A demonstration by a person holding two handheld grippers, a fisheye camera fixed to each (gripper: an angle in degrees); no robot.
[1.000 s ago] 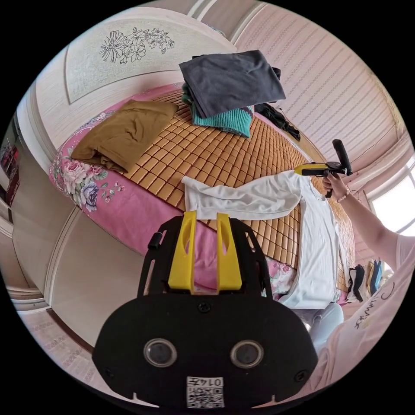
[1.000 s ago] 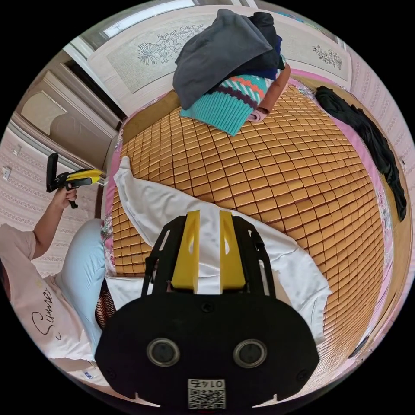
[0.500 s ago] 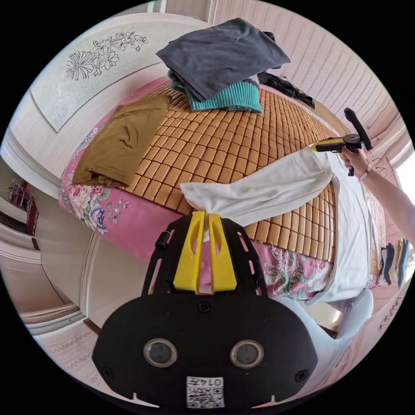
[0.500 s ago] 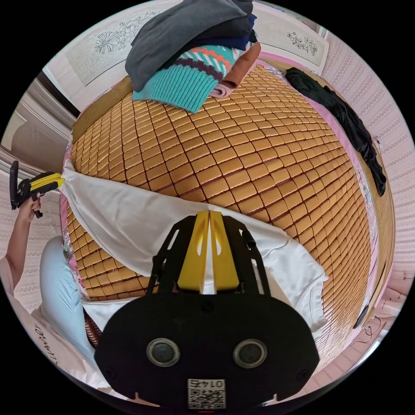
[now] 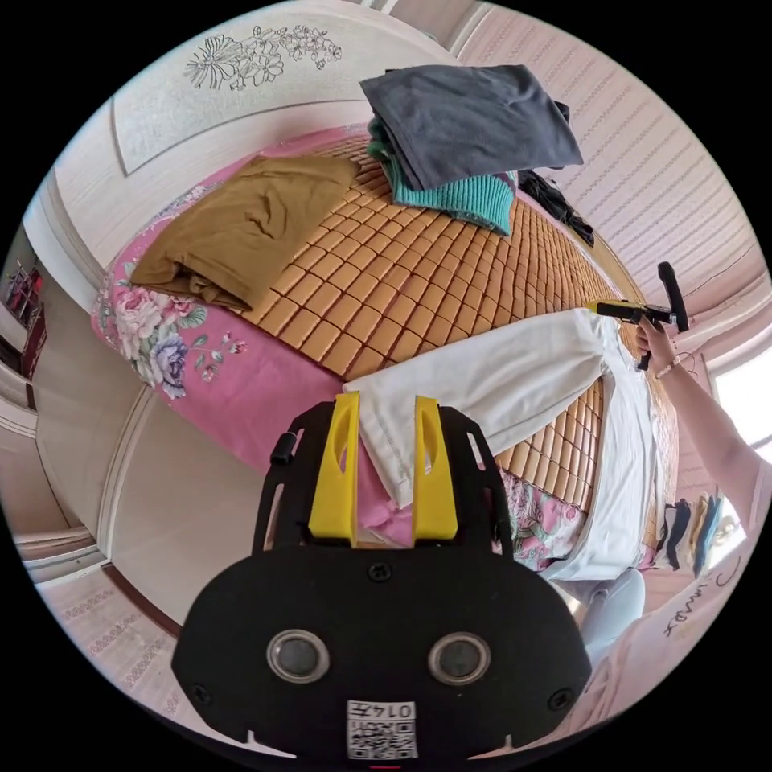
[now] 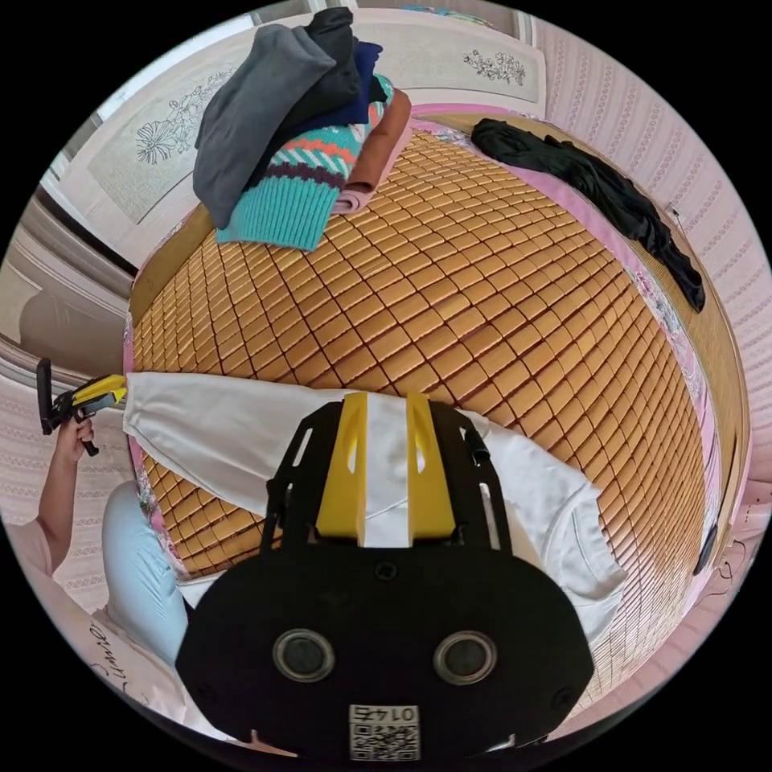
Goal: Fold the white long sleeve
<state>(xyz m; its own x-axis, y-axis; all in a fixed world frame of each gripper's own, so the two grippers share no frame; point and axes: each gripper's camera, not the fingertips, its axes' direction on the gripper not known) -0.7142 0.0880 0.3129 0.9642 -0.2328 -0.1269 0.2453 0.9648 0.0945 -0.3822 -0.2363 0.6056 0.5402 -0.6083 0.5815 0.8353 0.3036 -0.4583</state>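
White long sleeve spread flat across the bamboo mat, laid out ready for folding; left gripper and right gripper, 2 claws apart, holding nothing.

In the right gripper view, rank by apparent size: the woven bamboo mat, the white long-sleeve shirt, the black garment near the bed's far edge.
1. Woven bamboo mat: largest by far.
2. White long-sleeve shirt.
3. Black garment: smallest, though it lies farther from the camera, so the gap from the shirt is unsure.
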